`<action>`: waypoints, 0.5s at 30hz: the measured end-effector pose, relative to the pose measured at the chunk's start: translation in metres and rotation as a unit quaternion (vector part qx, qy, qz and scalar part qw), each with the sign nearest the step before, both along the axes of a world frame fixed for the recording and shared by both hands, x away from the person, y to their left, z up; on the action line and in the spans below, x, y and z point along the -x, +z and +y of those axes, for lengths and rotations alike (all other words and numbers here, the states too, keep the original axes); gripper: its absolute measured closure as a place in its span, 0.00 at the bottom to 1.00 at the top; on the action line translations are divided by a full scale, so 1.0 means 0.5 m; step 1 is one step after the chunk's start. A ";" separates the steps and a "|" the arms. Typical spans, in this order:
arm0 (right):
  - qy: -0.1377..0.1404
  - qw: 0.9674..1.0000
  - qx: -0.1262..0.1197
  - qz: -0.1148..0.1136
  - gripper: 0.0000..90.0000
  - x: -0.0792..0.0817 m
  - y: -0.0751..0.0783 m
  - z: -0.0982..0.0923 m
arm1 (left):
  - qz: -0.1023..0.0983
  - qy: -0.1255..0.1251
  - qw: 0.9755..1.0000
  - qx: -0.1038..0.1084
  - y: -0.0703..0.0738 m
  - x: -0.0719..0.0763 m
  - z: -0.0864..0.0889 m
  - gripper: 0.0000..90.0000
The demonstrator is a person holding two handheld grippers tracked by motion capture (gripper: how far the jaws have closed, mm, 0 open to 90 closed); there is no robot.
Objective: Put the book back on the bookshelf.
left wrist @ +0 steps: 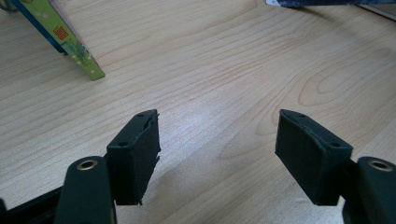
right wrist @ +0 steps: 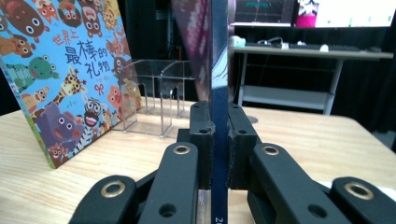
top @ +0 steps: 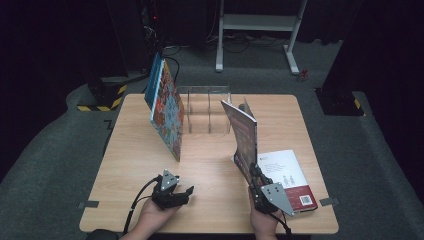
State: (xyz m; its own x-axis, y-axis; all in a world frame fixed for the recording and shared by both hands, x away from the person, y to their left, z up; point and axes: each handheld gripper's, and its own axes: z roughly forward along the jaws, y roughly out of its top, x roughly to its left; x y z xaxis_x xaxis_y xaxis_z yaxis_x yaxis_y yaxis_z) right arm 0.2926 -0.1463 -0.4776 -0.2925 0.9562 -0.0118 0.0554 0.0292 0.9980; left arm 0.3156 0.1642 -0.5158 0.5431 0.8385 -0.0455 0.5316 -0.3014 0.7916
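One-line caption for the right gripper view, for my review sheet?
Right gripper clamps an upright book by its edge; animal picture book leans beside clear rack.

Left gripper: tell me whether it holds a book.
No, the left gripper has its jaws apart over bare table.

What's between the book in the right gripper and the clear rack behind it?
Nothing visible. The right gripper holds the dark book upright, and bare table runs to the clear rack. The animal picture book leans against the rack's left end.

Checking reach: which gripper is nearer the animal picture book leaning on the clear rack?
Left. The left gripper sits open just below the picture book; the right gripper is farther right, shut on another book.
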 end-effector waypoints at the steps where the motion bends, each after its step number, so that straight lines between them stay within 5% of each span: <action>1: -0.002 1.000 -0.003 0.005 0.93 0.002 -0.001 -0.002 | 0.001 0.000 1.000 0.000 0.000 0.000 0.000 0.34; 8: -0.014 0.999 -0.008 0.030 0.93 0.010 -0.016 -0.021 | 0.002 -0.001 1.000 0.000 -0.002 0.000 -0.003 0.34; 15: -0.008 1.000 0.003 0.027 0.93 0.020 -0.016 -0.018 | 0.004 -0.004 1.000 -0.008 -0.005 0.000 -0.004 0.34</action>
